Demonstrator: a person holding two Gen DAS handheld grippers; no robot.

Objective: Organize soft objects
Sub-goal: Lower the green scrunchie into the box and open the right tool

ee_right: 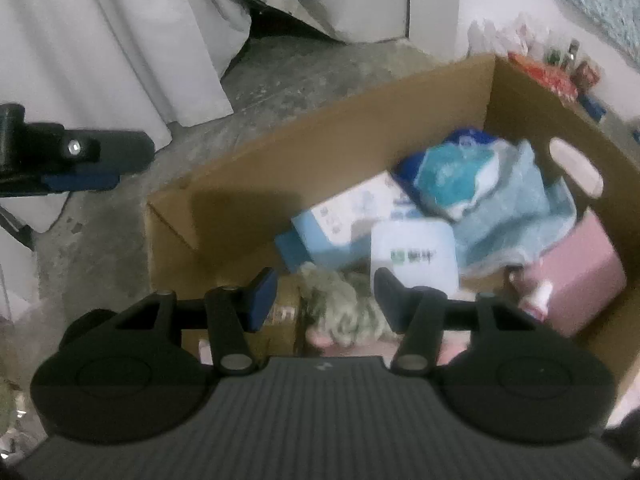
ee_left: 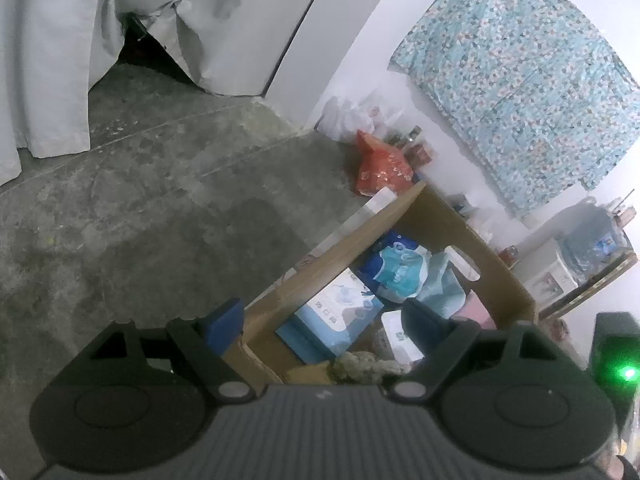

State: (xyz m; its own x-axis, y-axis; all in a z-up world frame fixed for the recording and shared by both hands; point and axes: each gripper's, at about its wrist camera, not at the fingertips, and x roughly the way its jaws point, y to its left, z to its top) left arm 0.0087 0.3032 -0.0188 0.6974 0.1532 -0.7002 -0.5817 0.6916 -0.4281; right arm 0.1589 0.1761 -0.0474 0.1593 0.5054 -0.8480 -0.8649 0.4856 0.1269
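Note:
A cardboard box [ee_right: 320, 128] stands on the concrete floor and holds soft packs: a light blue tissue pack [ee_right: 340, 220], a white pack with green print [ee_right: 414, 256], a teal and blue bag [ee_right: 452, 176], a light blue cloth [ee_right: 516, 216], a pink pack [ee_right: 576, 276] and a fuzzy greenish-beige soft item [ee_right: 344, 308]. My right gripper [ee_right: 326, 300] is open just above the fuzzy item, inside the box's near end. My left gripper [ee_left: 324, 320] is open and empty above the box's [ee_left: 320, 272] near corner; it also shows in the right wrist view [ee_right: 80, 160] at the left.
White curtains [ee_left: 52, 60] hang at the far side of the concrete floor [ee_left: 140, 208]. A red bag [ee_left: 382, 168], white bags and small bottles sit along the wall behind the box. A patterned blue cloth [ee_left: 520, 88] hangs on the wall. A water jug [ee_left: 596, 240] stands on a shelf at right.

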